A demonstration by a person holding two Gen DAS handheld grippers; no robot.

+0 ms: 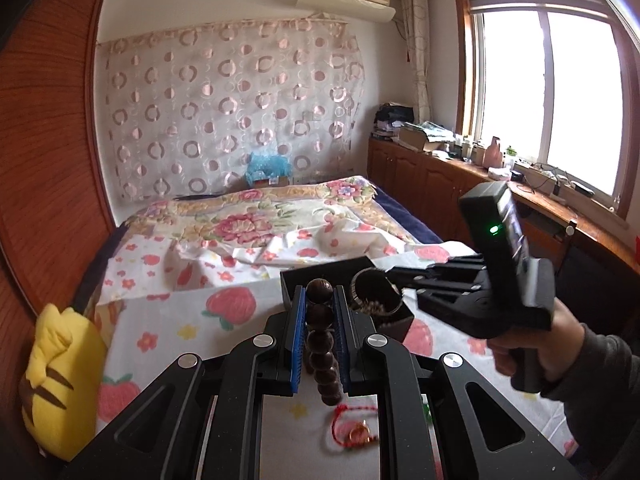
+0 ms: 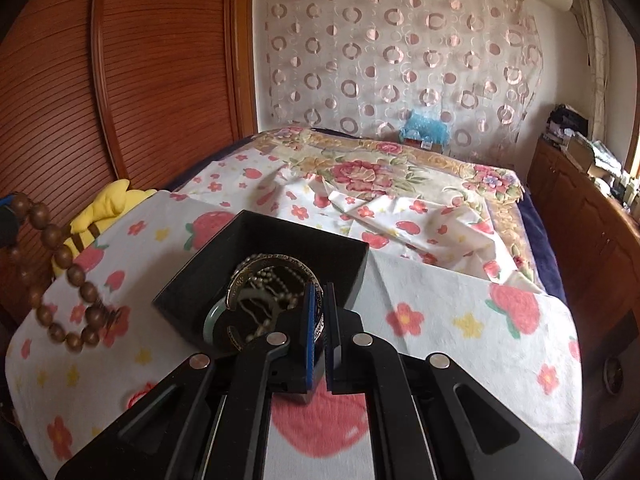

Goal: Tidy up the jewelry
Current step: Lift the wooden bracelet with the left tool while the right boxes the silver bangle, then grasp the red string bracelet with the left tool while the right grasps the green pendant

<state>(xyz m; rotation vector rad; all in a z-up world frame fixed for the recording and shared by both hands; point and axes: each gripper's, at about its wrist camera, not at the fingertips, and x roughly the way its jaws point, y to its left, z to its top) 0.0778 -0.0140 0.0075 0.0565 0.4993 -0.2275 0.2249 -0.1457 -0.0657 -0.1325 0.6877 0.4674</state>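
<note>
Wooden bead bracelet (image 1: 322,336) hangs pinched between the left gripper's (image 1: 320,300) nearly closed fingers, above the strawberry-print cloth (image 1: 236,344). Right gripper (image 2: 319,304) fingers clamped tight on a silver bangle (image 2: 276,276) at the black box (image 2: 260,248). Red string charm (image 1: 354,428) lies on cloth.

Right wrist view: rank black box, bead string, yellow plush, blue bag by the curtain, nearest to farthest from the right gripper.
1. black box, directly ahead of the right gripper
2. bead string, hanging at left
3. yellow plush, left, behind the beads
4. blue bag, far end of the bed
</note>
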